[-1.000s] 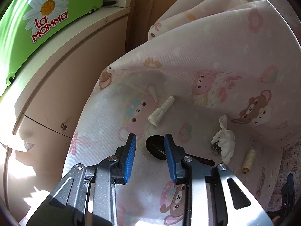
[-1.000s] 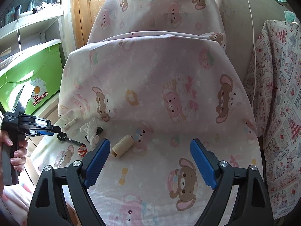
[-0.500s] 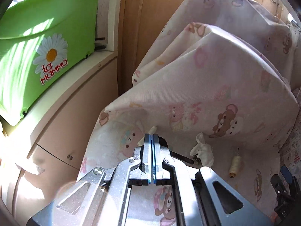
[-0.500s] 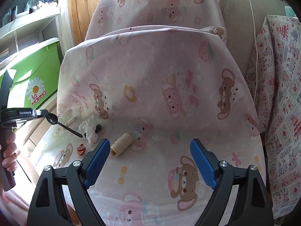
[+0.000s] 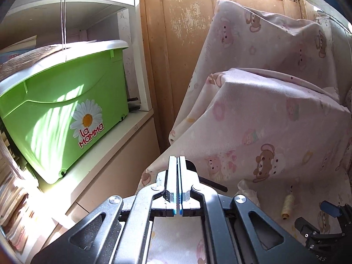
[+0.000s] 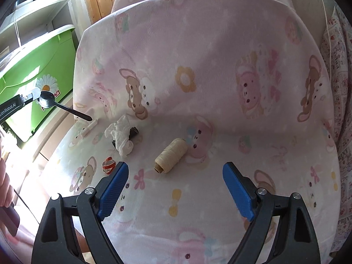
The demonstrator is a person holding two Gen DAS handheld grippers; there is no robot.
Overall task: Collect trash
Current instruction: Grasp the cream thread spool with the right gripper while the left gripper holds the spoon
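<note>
My left gripper (image 5: 178, 160) is shut on the bowl of a black plastic spoon (image 6: 47, 99), held in the air above the left edge of the pink bear-print seat cover (image 6: 198, 88). The spoon's handle (image 5: 211, 183) sticks out to the right. On the seat lie a crumpled white tissue (image 6: 120, 136) with a dark scrap (image 6: 133, 132) behind it, a small white tube (image 6: 89, 128), a red-and-white wrapper (image 6: 109, 165) and a cream thread spool (image 6: 170, 158). My right gripper (image 6: 175, 167) hangs open just in front of the spool, touching nothing.
A green lidded bin (image 5: 55, 114) with a daisy sticker stands on a white cabinet ledge at the left. A wooden door (image 5: 187, 55) rises behind the covered chair back. Patterned cloth (image 6: 338, 88) hangs at the right. A hand (image 6: 5, 189) holds the left gripper's handle.
The left gripper shut on the black spoon and lifted it off the seat, tilting up toward the bin. The right gripper came lower and nearer to the thread spool, still open.
</note>
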